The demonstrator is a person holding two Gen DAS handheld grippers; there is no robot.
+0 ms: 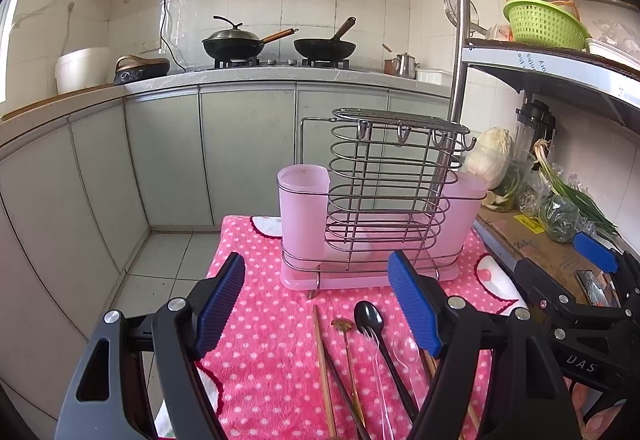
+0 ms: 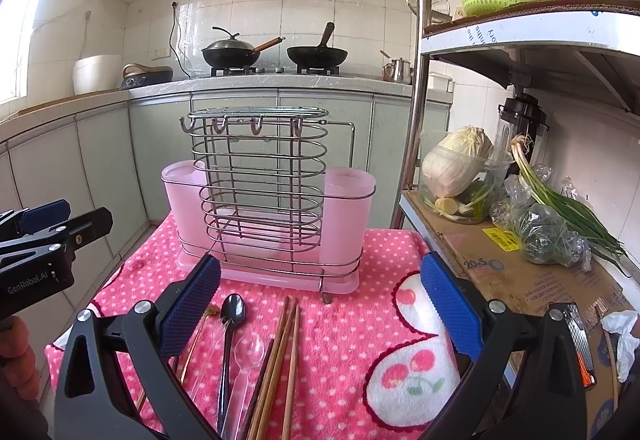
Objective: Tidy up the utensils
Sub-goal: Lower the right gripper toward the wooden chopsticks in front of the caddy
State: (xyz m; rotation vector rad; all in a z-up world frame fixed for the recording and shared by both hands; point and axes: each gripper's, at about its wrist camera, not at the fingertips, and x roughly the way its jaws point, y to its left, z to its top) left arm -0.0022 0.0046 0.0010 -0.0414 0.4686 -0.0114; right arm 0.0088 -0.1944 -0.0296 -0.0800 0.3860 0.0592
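Both the left tool [image 1: 316,300] and right tool [image 2: 320,300] hang with fingers spread wide, holding nothing, above the black spoon [image 2: 232,314], clear spoon [image 2: 249,350] and chopsticks [image 2: 286,352] lying on the pink-clothed table [image 2: 360,268] before the wire utensil rack [image 2: 260,176]

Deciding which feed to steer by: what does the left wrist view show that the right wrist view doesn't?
Only the left wrist view: the left tool open over the utensils, with the black spoon between its fingers.

Only the right wrist view: the right tool open, the chopsticks laid out clearly, and the clear spoon easy to read.

Both: the pink utensil rack, empty of utensils, on the pink dotted cloth.
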